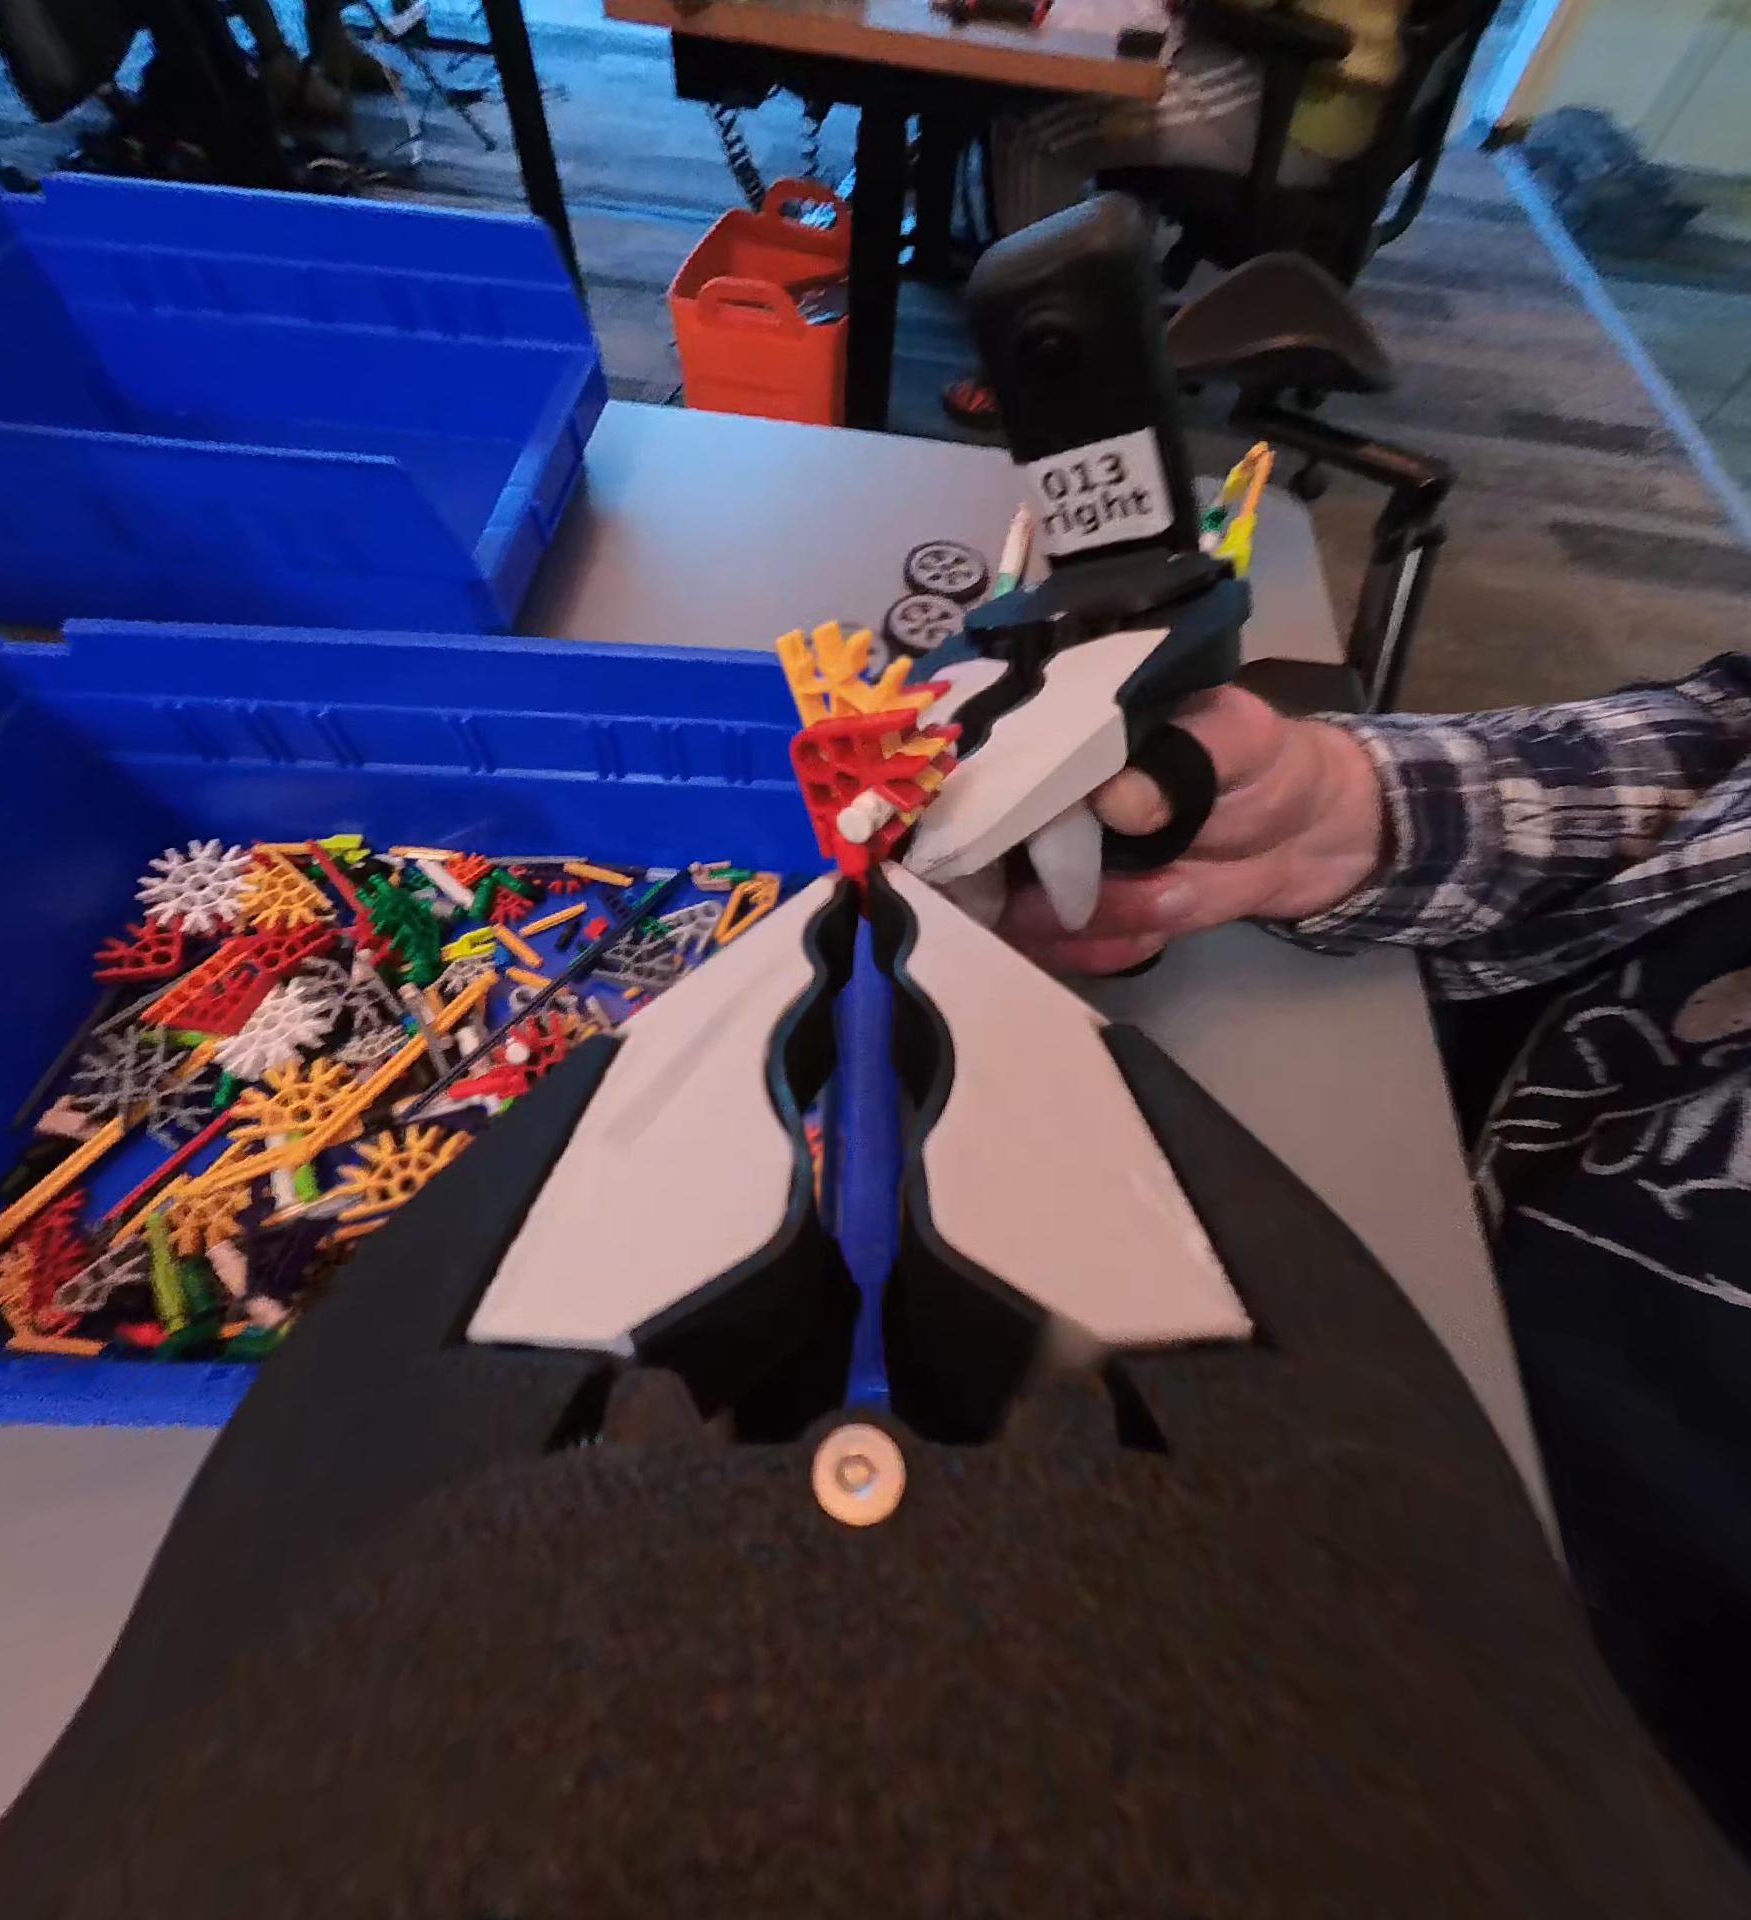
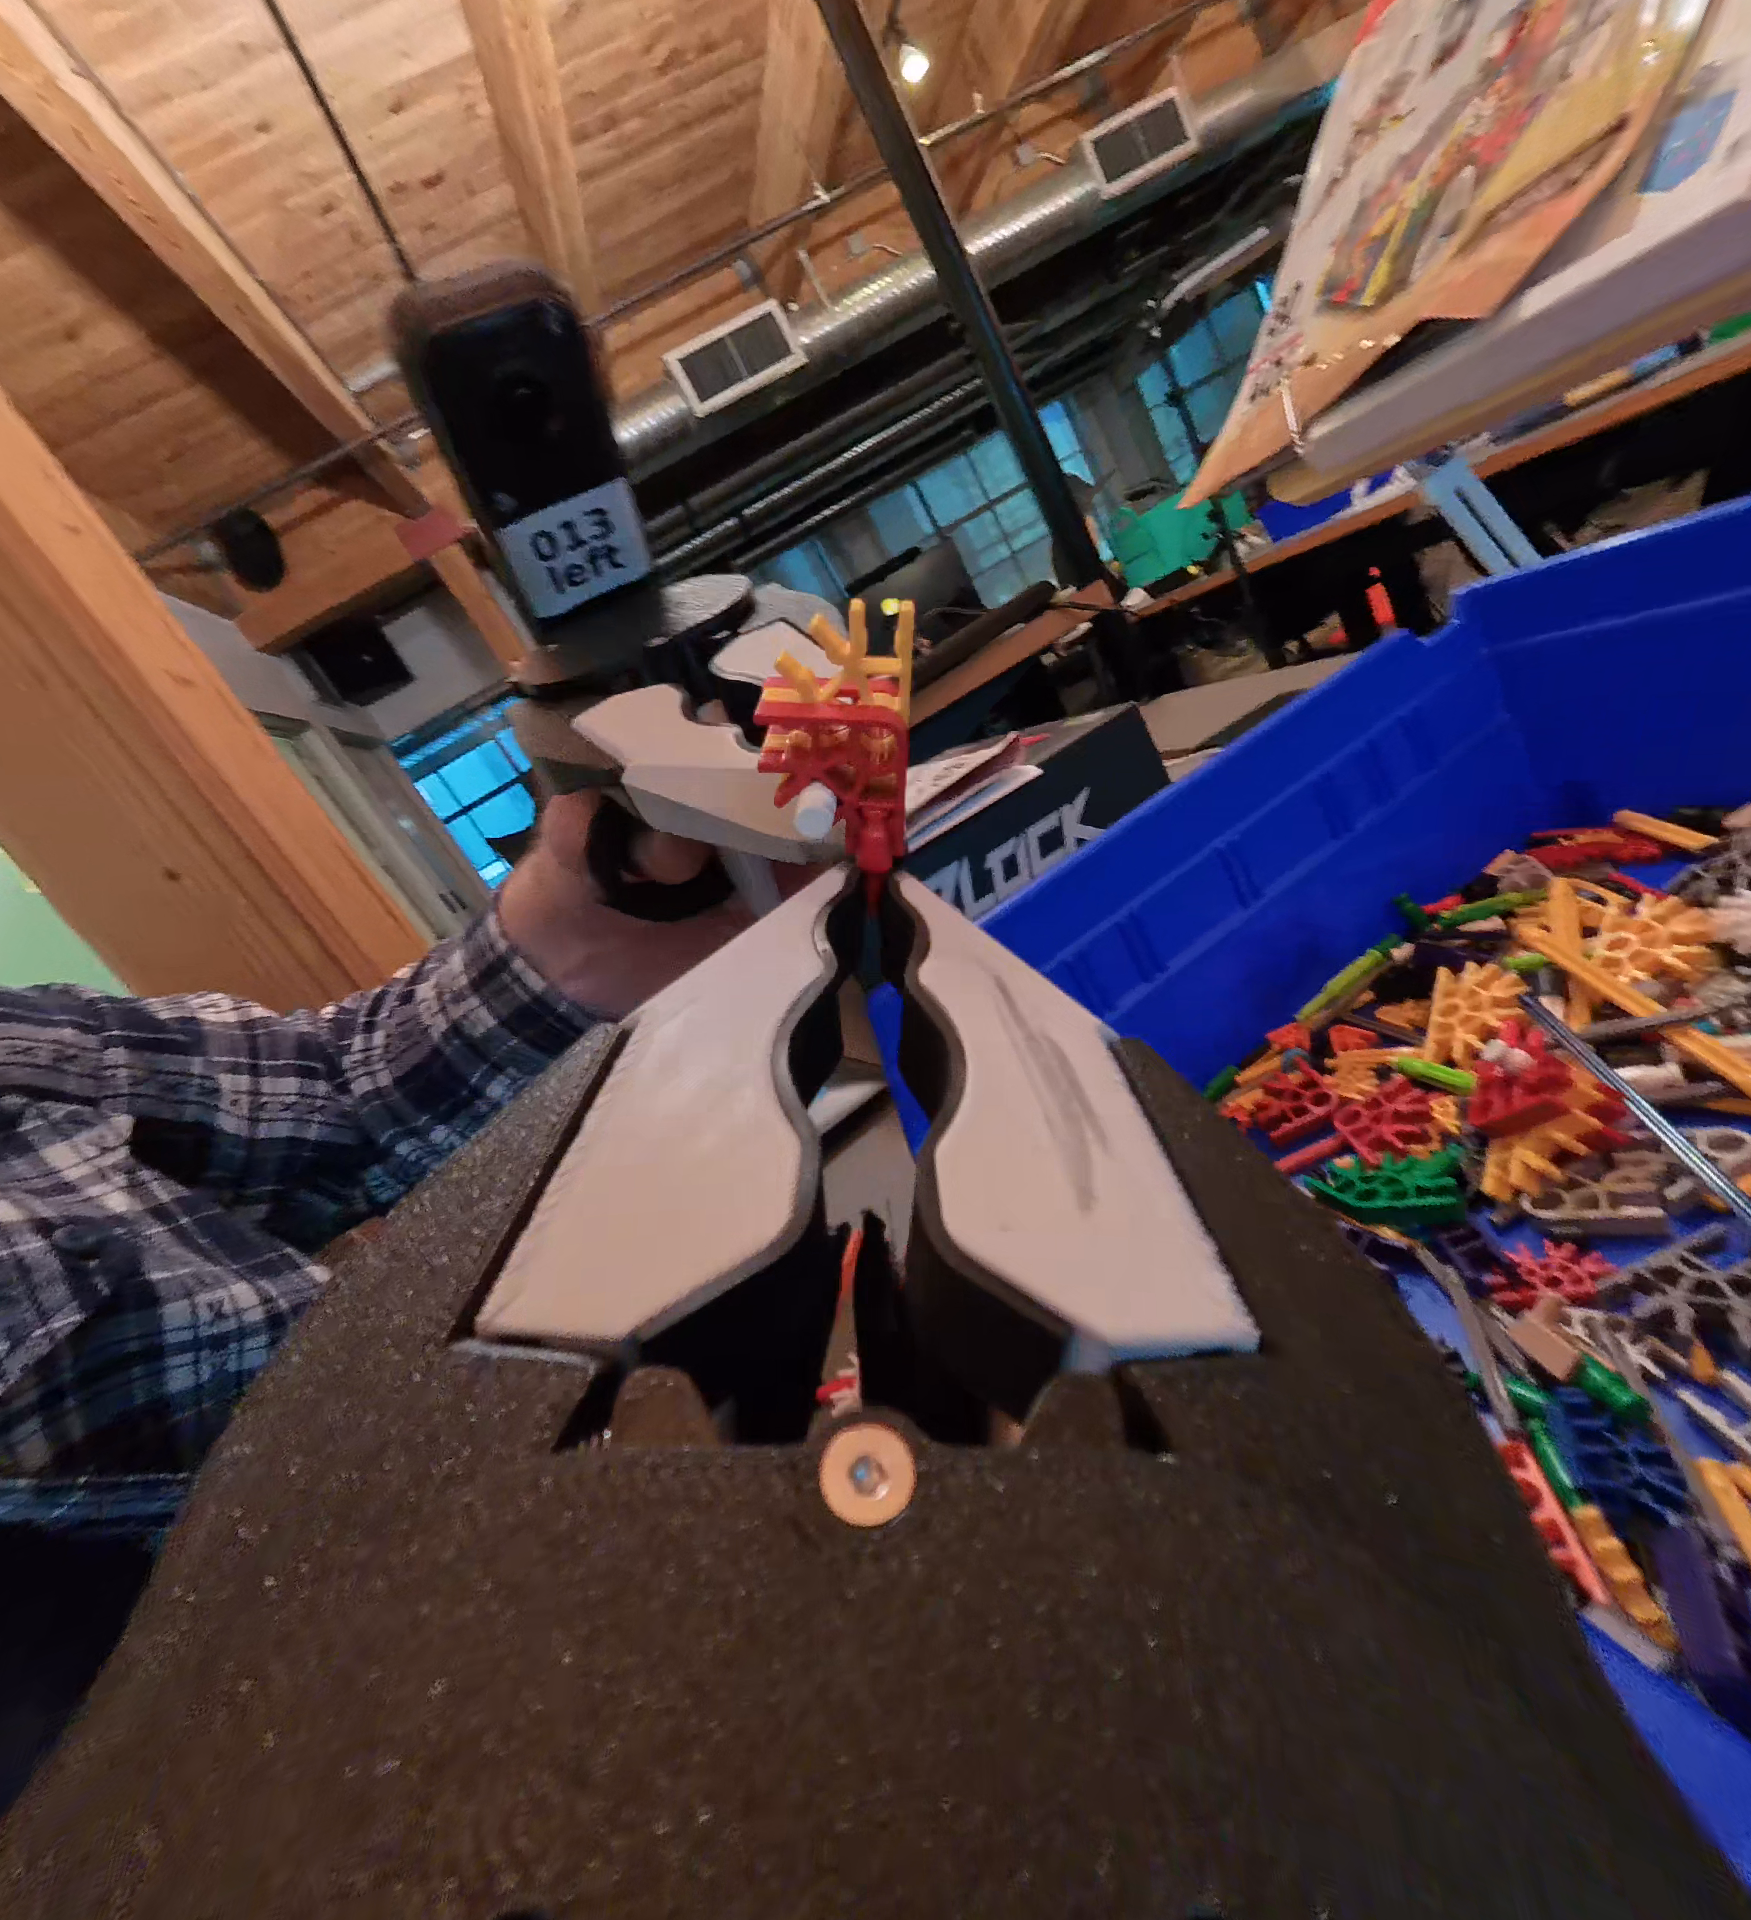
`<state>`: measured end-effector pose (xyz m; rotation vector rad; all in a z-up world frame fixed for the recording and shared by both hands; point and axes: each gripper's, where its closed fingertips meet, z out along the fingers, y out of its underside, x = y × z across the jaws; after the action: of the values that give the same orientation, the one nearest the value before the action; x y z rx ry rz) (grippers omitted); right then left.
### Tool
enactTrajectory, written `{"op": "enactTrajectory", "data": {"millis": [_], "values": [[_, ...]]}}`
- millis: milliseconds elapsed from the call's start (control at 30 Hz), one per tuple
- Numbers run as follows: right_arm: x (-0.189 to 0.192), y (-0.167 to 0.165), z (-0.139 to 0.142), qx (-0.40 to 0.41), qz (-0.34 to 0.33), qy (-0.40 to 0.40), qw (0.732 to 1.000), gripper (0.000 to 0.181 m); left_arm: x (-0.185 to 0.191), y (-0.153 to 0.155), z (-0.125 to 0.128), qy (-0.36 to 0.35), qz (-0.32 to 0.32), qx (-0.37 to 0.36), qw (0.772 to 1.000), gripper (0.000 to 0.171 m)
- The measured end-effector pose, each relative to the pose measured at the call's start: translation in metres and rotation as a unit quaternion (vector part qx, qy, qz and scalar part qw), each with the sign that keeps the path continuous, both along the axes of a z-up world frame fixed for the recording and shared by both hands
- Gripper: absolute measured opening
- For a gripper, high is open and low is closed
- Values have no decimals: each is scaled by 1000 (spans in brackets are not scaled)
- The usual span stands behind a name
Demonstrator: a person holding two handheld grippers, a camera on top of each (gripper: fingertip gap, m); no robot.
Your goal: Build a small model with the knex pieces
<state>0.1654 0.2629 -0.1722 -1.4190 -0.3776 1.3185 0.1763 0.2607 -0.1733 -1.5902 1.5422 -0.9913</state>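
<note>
connector cluster [image 1: 871,769] (wheels [image 1: 944,592] left-view only)

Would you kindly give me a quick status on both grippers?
Left gripper shut on blue rod. Right gripper shut on red-yellow connector cluster. Both over blue bin of loose pieces.

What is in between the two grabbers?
A small red and yellow toy cluster sits between the left gripper and right gripper; both views show it.
</note>
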Motion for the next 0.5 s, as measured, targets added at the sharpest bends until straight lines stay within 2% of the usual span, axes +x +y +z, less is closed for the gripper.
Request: {"op": "enactTrajectory", "data": {"millis": [233,500], "values": [[6,14,-15,-33,-46,-26,998,0,5,16,-16,56,39,77,995,0],[13,22,-22,-65,-68,-16,995,0,11,27,-24,103,73,218,968,0]]}}
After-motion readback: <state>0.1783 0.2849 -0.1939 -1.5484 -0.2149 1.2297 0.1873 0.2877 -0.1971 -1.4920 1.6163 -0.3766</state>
